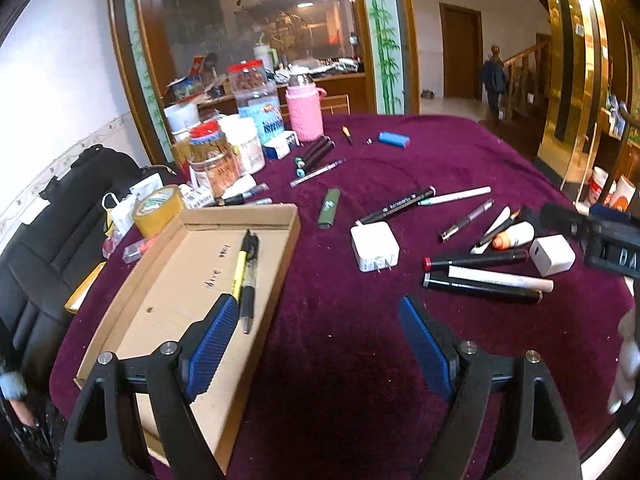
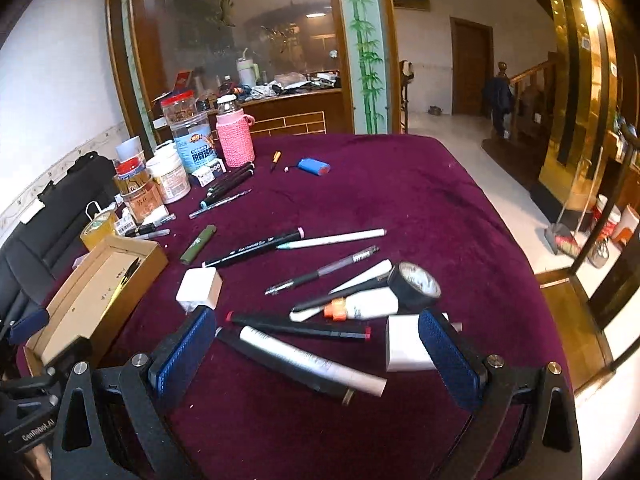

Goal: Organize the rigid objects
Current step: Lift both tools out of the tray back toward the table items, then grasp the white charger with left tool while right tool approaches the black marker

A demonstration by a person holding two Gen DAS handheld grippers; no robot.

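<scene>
hovering wide open and empty, left gripper [image 1: 320, 332] and right gripper [image 2: 320, 348] overhang bare cloth [image 1: 340, 360].

A deep purple velvety cloth [image 1: 400, 168] is covering the desk. The plain brown cardboard tray [image 1: 172, 280] is showing a yellow pen [image 1: 239, 270] beside a black one [image 1: 250, 280]. Both claws' pads [image 1: 212, 342] are showing blue with a fine grid texture. A pink knitted sleeve [image 2: 235, 140] is wrapping a bottle.

left wrist: low over cardboard tray [image 1: 192, 216] | right wrist: near pens | shared: probably whole tabletop [image 1: 440, 160]
</scene>
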